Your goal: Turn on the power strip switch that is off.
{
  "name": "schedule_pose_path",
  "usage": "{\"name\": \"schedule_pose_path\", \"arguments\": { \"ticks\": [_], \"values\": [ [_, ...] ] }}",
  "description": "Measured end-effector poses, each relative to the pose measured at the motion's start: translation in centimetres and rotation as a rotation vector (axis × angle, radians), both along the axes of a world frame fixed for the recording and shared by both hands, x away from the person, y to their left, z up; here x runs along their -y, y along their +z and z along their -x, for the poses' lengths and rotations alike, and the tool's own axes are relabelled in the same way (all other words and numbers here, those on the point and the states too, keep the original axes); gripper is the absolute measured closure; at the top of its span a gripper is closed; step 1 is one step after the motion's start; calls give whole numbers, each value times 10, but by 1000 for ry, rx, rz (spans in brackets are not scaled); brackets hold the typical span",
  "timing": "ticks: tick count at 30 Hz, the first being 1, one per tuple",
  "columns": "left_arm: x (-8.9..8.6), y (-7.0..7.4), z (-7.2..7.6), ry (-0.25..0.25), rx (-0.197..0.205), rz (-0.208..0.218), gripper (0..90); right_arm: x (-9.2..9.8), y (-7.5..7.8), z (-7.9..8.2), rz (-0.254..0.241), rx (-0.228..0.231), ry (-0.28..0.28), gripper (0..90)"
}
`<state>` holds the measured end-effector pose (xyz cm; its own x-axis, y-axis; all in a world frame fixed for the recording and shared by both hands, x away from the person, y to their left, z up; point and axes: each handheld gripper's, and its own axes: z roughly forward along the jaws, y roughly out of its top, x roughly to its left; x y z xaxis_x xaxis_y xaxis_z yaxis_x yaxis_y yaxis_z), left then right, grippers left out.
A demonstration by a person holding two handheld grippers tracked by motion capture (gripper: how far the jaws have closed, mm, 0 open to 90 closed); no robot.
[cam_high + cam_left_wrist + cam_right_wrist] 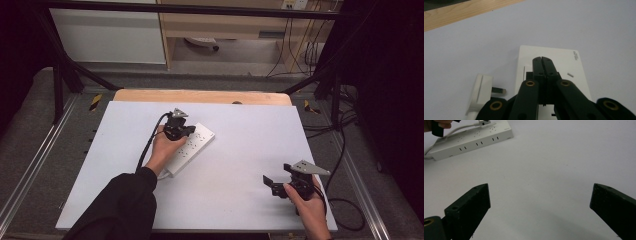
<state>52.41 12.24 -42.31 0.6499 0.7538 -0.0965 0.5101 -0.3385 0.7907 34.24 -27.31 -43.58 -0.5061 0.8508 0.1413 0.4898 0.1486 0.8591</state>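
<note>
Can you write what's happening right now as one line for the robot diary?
left gripper: shut, empty, over power strip | plug: lying beside strip | right gripper: open, empty, above white table

We hold the left tool out ahead of us on a forearm in a dark sleeve, the hand wrapped around its body from behind. In the left gripper view its two black jaws press flat together, nothing between them. The right tool sits low and near us, in a bare hand. Its jaws stand wide apart and empty; it seems to point toward our left, though the high view is small.
</note>
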Motion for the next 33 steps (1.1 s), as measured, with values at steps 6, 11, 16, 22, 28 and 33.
{"name": "schedule_pose_path", "arguments": {
  "ticks": [6,11,16,22,28,33],
  "values": [
    [1,1,1,1,9,5,842,0,0,0,1,0,1,35],
    [0,2,1,3,17,20,792,0,0,0,0,0,0,35],
    [-1,3,1,2,10,22,766,0,0,0,0,0,0,35],
    [-1,4,1,0,2,38,713,0,0,0,-1,-1,-1,35],
    [0,4,2,-1,-11,40,630,1,0,0,-3,-3,-4,35],
    [1,5,3,4,-6,51,556,1,0,0,0,0,-4,35]
  ]
}}
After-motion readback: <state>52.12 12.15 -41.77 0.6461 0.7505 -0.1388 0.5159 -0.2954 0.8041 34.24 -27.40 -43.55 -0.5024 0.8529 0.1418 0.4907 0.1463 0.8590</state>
